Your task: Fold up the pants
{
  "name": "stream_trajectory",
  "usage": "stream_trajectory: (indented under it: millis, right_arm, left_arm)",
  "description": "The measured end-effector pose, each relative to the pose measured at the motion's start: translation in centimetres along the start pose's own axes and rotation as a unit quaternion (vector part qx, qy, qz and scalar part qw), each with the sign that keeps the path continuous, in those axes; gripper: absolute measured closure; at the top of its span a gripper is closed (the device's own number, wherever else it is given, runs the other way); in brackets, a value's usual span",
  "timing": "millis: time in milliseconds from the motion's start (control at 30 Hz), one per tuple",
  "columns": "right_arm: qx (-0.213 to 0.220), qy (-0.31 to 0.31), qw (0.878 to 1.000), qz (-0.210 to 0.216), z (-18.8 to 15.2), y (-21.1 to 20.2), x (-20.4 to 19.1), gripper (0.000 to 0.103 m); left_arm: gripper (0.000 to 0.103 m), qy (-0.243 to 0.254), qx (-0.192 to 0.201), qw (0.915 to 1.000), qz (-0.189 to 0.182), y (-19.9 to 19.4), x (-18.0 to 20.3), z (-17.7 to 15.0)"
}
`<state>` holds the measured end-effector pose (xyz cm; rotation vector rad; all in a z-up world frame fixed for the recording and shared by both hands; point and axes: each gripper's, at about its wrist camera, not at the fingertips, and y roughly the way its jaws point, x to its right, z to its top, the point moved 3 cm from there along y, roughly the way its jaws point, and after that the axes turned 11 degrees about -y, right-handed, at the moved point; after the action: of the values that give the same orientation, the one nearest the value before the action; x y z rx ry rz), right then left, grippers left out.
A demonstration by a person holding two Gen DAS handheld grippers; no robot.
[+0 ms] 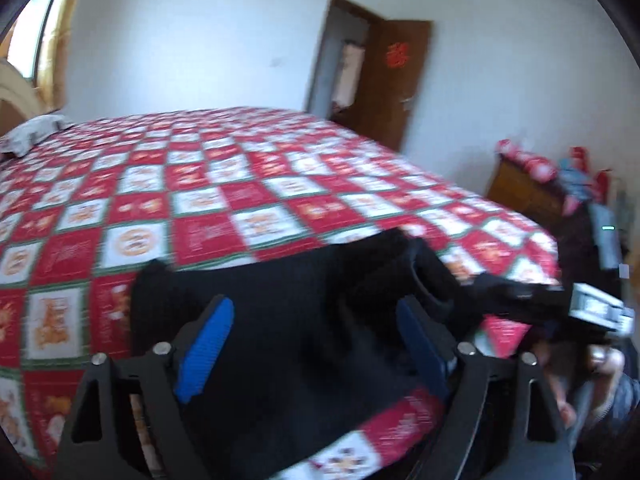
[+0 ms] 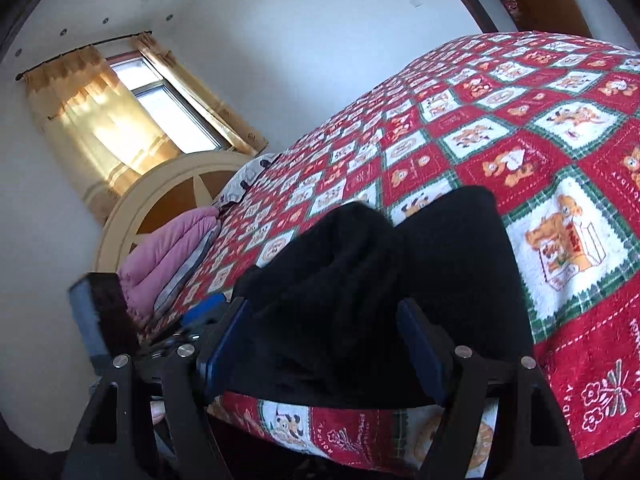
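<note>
The black pants (image 1: 288,312) lie folded on the red checked blanket (image 1: 240,184) at the bed's near edge, directly ahead of both grippers. The left gripper (image 1: 316,344) and right gripper (image 2: 320,340) stand wide open, pads straddling the fabric without pressing it.

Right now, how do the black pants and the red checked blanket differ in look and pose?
The black pants are plain and dark; the red checked blanket carries white picture squares with green borders. The pants are bunched in thick folds near the bed's edge; the blanket lies spread flat across the whole bed. The pants lie on top; the blanket lies beneath them. Both look like soft fabric.
</note>
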<state>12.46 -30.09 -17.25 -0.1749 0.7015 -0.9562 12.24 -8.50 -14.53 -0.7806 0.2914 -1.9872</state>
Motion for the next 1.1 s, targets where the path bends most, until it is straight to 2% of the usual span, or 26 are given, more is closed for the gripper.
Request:
stream_trajectory:
  millis: [67,133,200,267,367,400,500,567,633,700,767,800,867,900,933,1000,1100]
  right_arm:
    - [-0.001,0.003,1.000,-0.001,0.0,0.1,0.2,0.027]
    - [0.002,0.011,1.000,0.004,0.0,0.0,0.6,0.027]
    - [0.001,0.044,0.999,0.017,-0.1,0.0,1.7,0.027]
    - [-0.001,0.075,0.997,0.019,-0.4,0.0,3.0,0.027]
    - [-0.003,0.099,0.995,0.026,-0.3,-0.2,3.8,0.027]
    - [-0.001,0.091,0.995,0.030,-0.2,-0.2,3.3,0.024]
    - [-0.002,0.039,0.999,0.017,0.0,0.0,0.9,0.021]
    - [-0.007,-0.007,1.000,-0.015,-0.1,0.1,-0.8,0.021]
    - [-0.011,-0.054,0.997,-0.049,-0.2,0.4,-2.7,0.021]
    - [-0.025,-0.090,0.990,-0.103,-0.5,1.3,-3.8,0.021]
    - [-0.032,-0.105,0.986,-0.123,-0.8,1.9,-4.3,0.021]
    - [-0.032,-0.106,0.984,-0.140,-0.9,1.8,-4.2,0.021]
    - [-0.029,-0.078,0.986,-0.141,-0.7,1.3,-3.2,0.024]
    - [-0.046,-0.061,0.984,-0.161,-0.8,1.1,-2.2,0.038]
    - [-0.057,-0.049,0.982,-0.172,-0.7,1.0,-1.3,0.041]
    - [-0.073,-0.011,0.979,-0.189,-1.2,0.2,1.0,0.041]
    - [-0.076,0.007,0.976,-0.204,-1.3,-0.3,2.3,0.041]
  left_arm:
    - [0.005,-0.020,-0.008,0.9980,-0.060,0.2,0.8,-0.3]
    - [0.005,-0.018,-0.034,0.9935,-0.107,1.2,2.1,-0.8]
    - [0.005,0.007,-0.031,0.9964,-0.078,1.5,3.0,-1.1]
    - [0.005,0.054,-0.020,0.9984,0.003,1.8,3.1,-1.4]
    - [0.005,0.085,-0.001,0.9903,0.110,1.7,1.5,-1.3]
    - [0.005,0.078,0.002,0.9890,0.126,1.6,0.7,-1.2]
    - [0.004,0.040,0.011,0.9910,0.127,0.5,-1.8,-1.0]
    - [0.004,0.019,0.012,0.9912,0.131,0.0,-3.2,-1.1]
    - [0.004,0.001,0.005,0.9908,0.135,0.2,-4.2,-1.4]
    - [0.004,-0.010,-0.002,0.9903,0.138,0.6,-5.0,-1.6]
    - [0.004,-0.019,-0.006,0.9901,0.139,0.7,-5.5,-1.8]
    - [0.004,-0.021,-0.007,0.9902,0.138,0.7,-5.5,-2.0]
    - [0.004,-0.023,-0.007,0.9900,0.139,0.6,-5.7,-2.3]
    - [0.004,-0.024,-0.008,0.9898,0.141,0.6,-5.8,-2.3]
    - [0.004,-0.025,-0.009,0.9896,0.142,0.6,-5.9,-2.4]
    - [0.004,-0.029,-0.010,0.9894,0.142,0.6,-6.1,-2.5]
    - [0.004,-0.033,-0.012,0.9893,0.142,0.7,-6.2,-2.6]
